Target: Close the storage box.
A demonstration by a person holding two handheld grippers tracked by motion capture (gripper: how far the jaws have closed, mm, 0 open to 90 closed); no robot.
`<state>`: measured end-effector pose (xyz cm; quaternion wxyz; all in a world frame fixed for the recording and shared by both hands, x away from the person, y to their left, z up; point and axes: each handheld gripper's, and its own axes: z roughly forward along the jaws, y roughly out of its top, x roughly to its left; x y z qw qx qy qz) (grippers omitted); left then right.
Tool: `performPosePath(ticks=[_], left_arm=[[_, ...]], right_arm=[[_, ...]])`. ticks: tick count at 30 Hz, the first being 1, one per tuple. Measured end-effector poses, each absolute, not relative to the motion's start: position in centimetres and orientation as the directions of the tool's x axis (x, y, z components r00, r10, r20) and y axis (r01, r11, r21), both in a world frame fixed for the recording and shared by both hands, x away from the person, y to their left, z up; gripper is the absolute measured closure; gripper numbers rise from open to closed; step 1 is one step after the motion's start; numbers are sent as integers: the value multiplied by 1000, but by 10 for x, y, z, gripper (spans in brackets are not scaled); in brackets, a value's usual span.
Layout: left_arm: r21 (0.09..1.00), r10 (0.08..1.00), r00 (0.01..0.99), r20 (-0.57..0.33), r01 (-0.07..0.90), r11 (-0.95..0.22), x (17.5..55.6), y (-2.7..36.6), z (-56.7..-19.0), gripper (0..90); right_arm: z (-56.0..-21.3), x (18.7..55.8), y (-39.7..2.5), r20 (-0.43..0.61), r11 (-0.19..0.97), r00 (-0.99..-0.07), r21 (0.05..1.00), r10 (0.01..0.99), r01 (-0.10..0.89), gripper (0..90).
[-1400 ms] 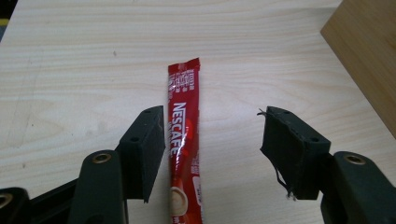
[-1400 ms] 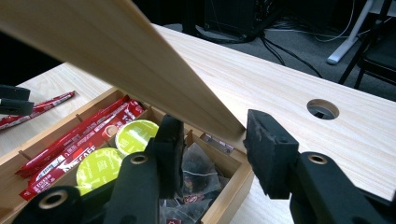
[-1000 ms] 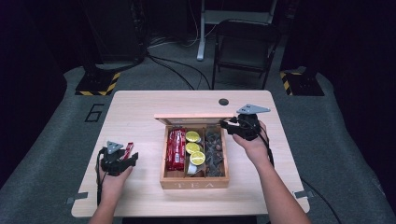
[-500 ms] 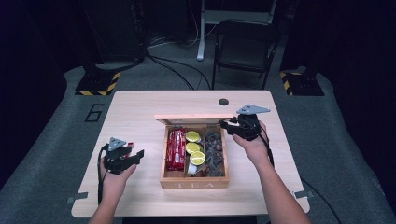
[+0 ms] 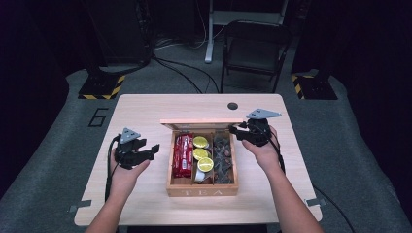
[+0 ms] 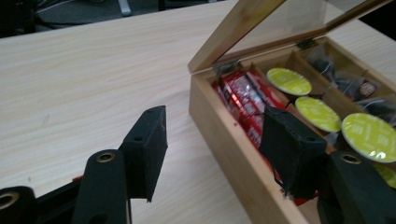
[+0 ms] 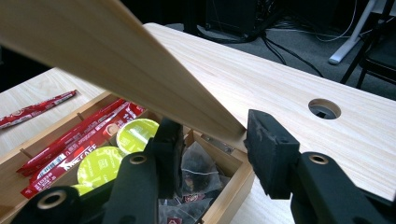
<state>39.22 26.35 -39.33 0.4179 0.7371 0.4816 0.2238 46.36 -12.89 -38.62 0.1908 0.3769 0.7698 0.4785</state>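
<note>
We hold the tea box [image 5: 201, 187] lid [image 7: 116, 60] up, our right gripper [image 7: 212, 140] pinching its corner edge; our left gripper [image 6: 212, 140] gapes empty (bare table [image 5: 141, 109] beside it), dark room beyond.

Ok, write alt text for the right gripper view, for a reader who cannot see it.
The right gripper has its two black fingers on either side of the raised wooden lid of an open tea box on a pale wooden table. Below the lid, compartments hold red sachets, yellow-green capsules and dark tea bags.
</note>
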Motion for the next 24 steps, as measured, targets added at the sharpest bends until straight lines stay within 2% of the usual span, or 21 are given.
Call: performPosePath(ticks=[24], left_arm=[[865,841,539,-31,436,-247,402,222,-339,410]], right_arm=[[-387,464,-130,80,250,-644,880,761,405,564]])
